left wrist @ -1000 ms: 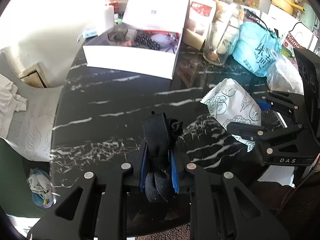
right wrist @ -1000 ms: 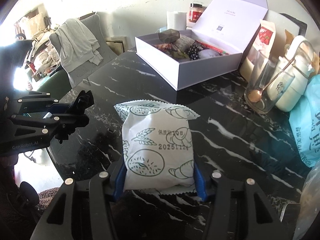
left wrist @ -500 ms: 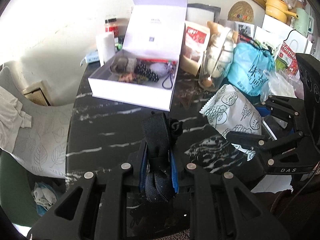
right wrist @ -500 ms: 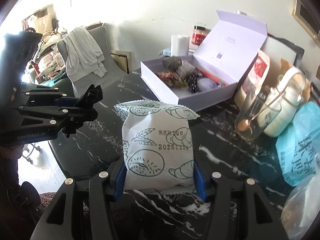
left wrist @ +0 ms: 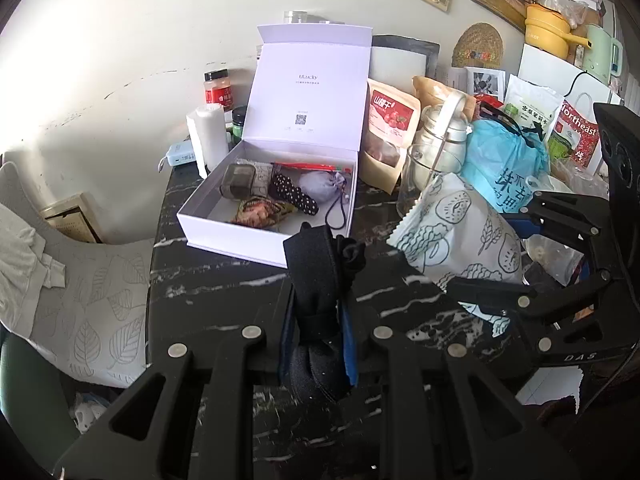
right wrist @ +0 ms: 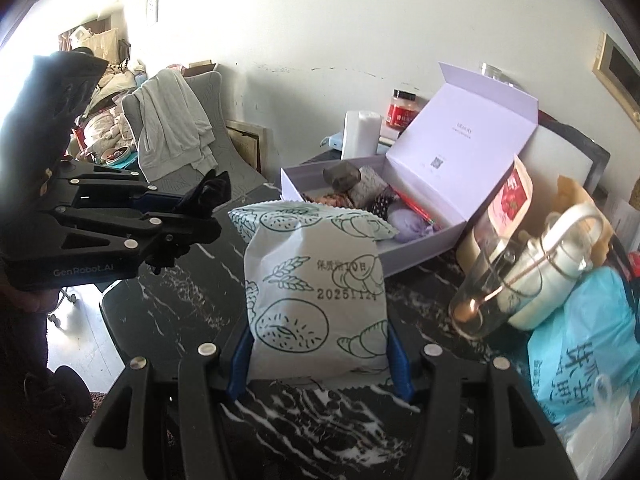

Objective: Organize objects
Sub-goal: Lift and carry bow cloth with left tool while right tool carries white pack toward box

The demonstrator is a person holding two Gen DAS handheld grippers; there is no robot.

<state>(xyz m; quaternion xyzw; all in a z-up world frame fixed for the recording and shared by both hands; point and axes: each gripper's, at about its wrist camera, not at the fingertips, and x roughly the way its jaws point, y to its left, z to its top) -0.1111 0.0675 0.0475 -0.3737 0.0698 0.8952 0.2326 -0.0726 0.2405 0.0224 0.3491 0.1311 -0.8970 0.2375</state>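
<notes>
My left gripper (left wrist: 318, 332) is shut on a black fabric strap (left wrist: 316, 276), held above the black marble table (left wrist: 224, 276). My right gripper (right wrist: 318, 352) is shut on a white snack packet (right wrist: 316, 280) printed with green bread drawings; that snack packet (left wrist: 460, 232) also shows at the right of the left wrist view. Beyond both stands an open white gift box (left wrist: 256, 236) with its lid up, holding a dark case, a dotted pouch, a lilac pouch and a red pen. In the right wrist view the left gripper (right wrist: 208, 216) hangs at the left, the gift box (right wrist: 420, 240) behind the packet.
A glass with a spoon (right wrist: 484, 292), a white kettle (right wrist: 560, 264), a blue plastic bag (right wrist: 588, 340) and food pouches (left wrist: 388, 128) crowd the table's right side. A tissue roll (left wrist: 206, 136) and jars stand behind the box. A grey chair (right wrist: 176, 140) with clothes is left.
Both grippers have risen with the strap and the packet in them; the table and the box now lie lower and farther off, and more of the wall shows.
</notes>
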